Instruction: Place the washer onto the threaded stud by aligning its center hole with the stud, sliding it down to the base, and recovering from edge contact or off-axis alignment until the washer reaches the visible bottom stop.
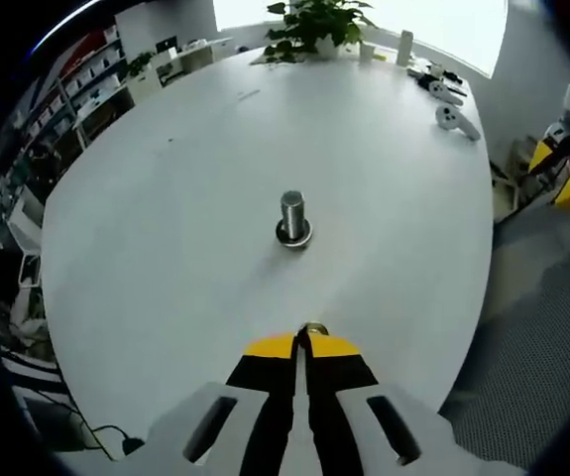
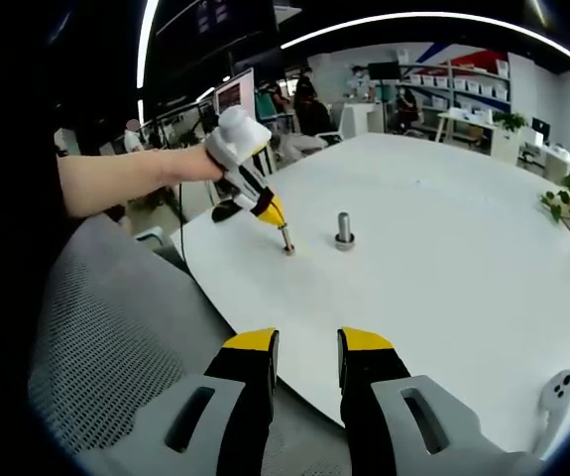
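A short threaded steel stud (image 1: 293, 216) stands upright on its round base in the middle of the white table (image 1: 166, 228). My left gripper (image 1: 304, 339) is shut on a small metal washer (image 1: 313, 327), which peeks out at the jaw tips, short of the stud. In the right gripper view a hand holds that left gripper (image 2: 273, 215) tilted down over the table, with the washer (image 2: 286, 242) just left of the stud (image 2: 344, 230) and low near the tabletop. My right gripper (image 2: 309, 349) stands open with nothing in it, back at the table's near edge.
A potted plant (image 1: 314, 28) and white controllers (image 1: 456, 117) sit at the far side of the table. Another white controller (image 2: 558, 389) lies by the right gripper. A grey mesh chair (image 2: 116, 347) is beside the table edge. Shelves and desks line the room.
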`<state>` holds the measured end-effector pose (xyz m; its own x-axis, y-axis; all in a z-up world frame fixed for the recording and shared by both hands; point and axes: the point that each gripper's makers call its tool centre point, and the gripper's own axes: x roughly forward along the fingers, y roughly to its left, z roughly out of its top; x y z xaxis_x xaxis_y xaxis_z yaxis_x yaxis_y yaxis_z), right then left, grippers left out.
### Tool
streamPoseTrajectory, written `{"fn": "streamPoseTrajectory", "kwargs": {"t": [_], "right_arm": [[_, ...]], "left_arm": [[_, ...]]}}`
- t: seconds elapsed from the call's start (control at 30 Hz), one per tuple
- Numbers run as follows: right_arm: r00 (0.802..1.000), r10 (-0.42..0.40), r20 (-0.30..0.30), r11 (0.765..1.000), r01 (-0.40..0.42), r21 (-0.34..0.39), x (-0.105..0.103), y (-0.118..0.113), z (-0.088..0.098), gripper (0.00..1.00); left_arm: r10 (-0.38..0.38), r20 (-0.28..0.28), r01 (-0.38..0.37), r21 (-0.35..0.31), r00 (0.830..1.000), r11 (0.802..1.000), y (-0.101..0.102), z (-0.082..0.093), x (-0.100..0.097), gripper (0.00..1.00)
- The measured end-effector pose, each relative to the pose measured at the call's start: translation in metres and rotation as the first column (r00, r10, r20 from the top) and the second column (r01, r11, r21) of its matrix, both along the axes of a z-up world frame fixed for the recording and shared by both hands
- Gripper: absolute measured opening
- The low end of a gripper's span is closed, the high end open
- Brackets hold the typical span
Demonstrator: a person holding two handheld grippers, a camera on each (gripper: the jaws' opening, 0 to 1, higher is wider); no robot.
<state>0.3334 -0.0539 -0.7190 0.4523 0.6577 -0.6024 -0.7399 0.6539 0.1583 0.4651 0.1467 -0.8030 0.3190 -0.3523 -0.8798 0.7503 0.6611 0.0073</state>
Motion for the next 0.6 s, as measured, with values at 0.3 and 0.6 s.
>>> {"fn": "streamPoseTrajectory", "kwargs": {"t": [0.3, 0.6], "right_arm": [[1.0, 0.003, -0.003, 1.0, -0.003, -0.004, -0.001, 0.0002, -0.0002, 0.26], [1.0, 0.002, -0.003, 1.0, -0.002, -0.007, -0.0018, 0.0005, 0.0001, 0.26]], "left_arm": [[-0.007, 0.004, 0.006, 0.003, 1.0, 1.0, 0.0003, 0.0002, 0.0015, 0.03], [-0.003, 0.003, 0.003, -0.004, 1.0, 1.0, -0.0002, -0.0003, 0.0017, 0.03]]}}
